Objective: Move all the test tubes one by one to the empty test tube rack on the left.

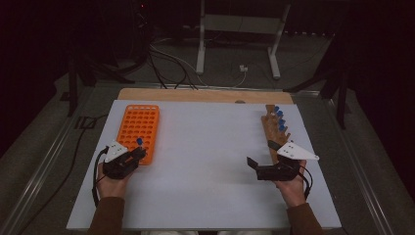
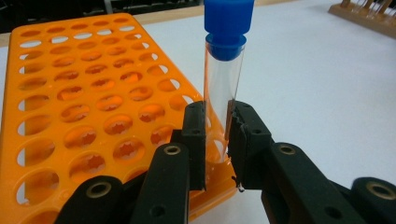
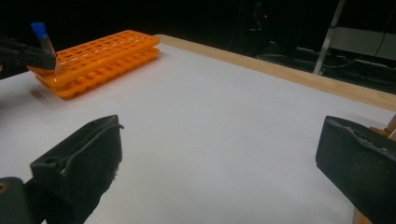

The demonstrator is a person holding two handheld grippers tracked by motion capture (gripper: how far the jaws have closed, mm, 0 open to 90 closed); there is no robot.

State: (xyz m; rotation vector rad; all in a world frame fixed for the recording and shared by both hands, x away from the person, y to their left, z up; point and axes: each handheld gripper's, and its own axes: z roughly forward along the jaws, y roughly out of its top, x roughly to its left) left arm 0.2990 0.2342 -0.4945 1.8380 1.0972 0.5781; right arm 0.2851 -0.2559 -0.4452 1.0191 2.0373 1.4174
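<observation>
A clear test tube (image 2: 223,88) with a blue cap (image 2: 229,25) stands upright between the jaws of my left gripper (image 2: 218,135), which is shut on it. Its lower end sits in a hole at the near right corner of the orange tube rack (image 2: 84,98). From above, that gripper (image 1: 138,151) is at the rack's (image 1: 138,128) near right corner, the blue cap (image 1: 139,141) poking up. My right gripper (image 1: 262,154) is open and holds nothing, just left of a wooden rack (image 1: 275,131) with several blue-capped tubes. In the right gripper view the wide jaws frame bare table, with the orange rack (image 3: 102,58) far left.
A white board (image 1: 205,166) covers the table, with a wooden strip (image 1: 205,95) along its far edge. Beyond it lie cables and a stand's white legs (image 1: 200,54) on the floor. The board's middle, between both racks, is bare.
</observation>
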